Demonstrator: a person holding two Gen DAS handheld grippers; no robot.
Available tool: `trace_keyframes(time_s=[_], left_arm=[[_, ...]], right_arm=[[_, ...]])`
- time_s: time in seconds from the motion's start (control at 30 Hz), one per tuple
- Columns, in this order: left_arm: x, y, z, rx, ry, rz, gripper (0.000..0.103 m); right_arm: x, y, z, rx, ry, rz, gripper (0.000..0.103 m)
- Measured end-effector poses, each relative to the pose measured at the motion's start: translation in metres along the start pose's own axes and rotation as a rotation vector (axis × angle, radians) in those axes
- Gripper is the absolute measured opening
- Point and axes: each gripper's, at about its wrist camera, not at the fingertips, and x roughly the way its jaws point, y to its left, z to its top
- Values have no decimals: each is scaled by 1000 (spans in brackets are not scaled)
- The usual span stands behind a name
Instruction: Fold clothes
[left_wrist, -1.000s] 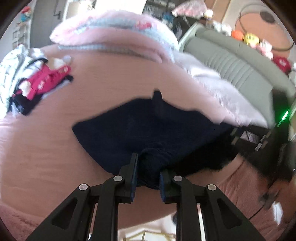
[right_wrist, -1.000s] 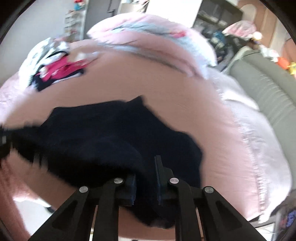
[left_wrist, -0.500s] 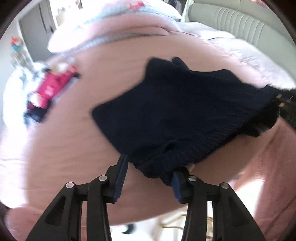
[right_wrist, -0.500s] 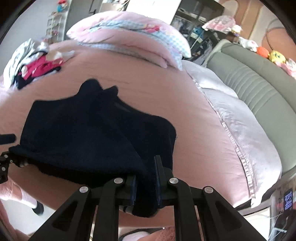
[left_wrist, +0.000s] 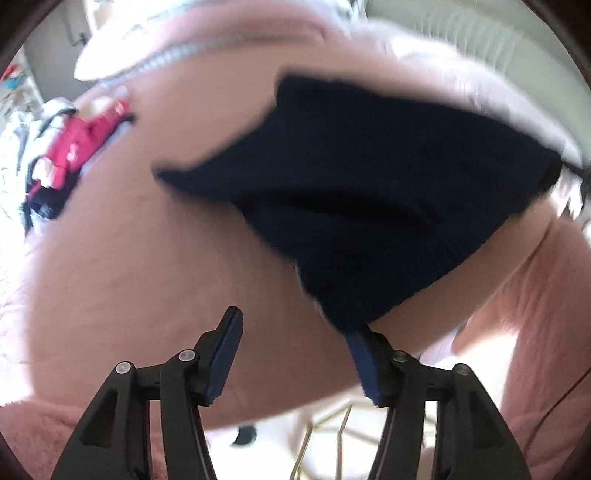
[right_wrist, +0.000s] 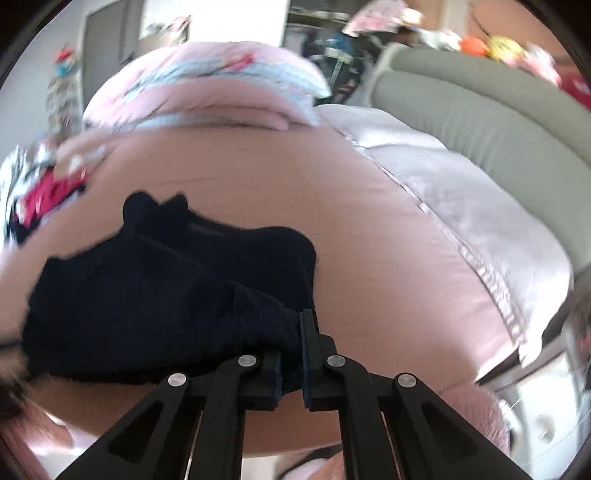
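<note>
A dark navy knit garment (left_wrist: 369, 192) lies on the pink bed (left_wrist: 147, 277). In the left wrist view my left gripper (left_wrist: 295, 332) is wide open; the garment's near corner hangs beside its right finger (left_wrist: 364, 354), and nothing sits between the jaws. In the right wrist view my right gripper (right_wrist: 291, 354) is shut on the navy garment (right_wrist: 166, 295), pinching its near right edge, with the cloth bunched just in front of the fingers. The view is blurred.
A pile of other clothes, red and white (left_wrist: 62, 155), lies at the bed's far left. Pink pillows (right_wrist: 207, 88) sit at the head. A pale lilac sheet (right_wrist: 461, 206) and a grey sofa (right_wrist: 498, 110) are on the right. Pink fuzzy sleeve (left_wrist: 535, 314) at right.
My left gripper opened and let go of the garment's corner, and the cloth dropped to its right. My right gripper stayed shut on the garment and shifted it across the bed.
</note>
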Motion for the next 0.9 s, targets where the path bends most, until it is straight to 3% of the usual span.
trace_keyframes(time_s=[0.07,0.1,0.17,0.3,0.4,0.43,0.5,0.53,0.57,0.63,0.7,0.73,0.77,0.9], left_arm=[[-8,3,0,-23,-37,46,7],[-17,11,3,-66,-75,69,6],[-35,31,6,-151,-135,75,6],[-52,57,9,-239,-115,-101,6],[-55,36,9,-132,-99,-156,9],[-54,25,9,-87,-94,-159,13],[-47,3,9,-9,-71,-160,26],[-40,-8,12,18,-55,-163,40],[-35,-16,13,38,-44,-167,48],[-27,-24,14,54,-47,-154,48],[-16,-31,20,80,-77,-44,42],[-11,-31,23,86,-86,23,18],[-7,-27,27,67,-87,71,15],[-25,17,31,-174,-137,51,12]], right_arm=[[-2,-4,3,-7,-7,-5,4],[-1,-5,4,-26,-5,-13,4],[8,-3,1,-69,45,-2,4],[30,10,-10,-129,198,99,7],[22,16,-12,-142,177,129,13],[19,17,-12,-138,174,142,21],[15,19,-11,-123,186,181,25],[12,19,-10,-115,189,200,25],[7,18,-9,-110,185,220,25],[3,17,-8,-110,171,247,25],[-1,18,-7,-127,149,253,25],[0,20,-6,-142,144,244,25],[1,20,-3,-159,144,239,25],[3,16,4,-160,145,246,26]])
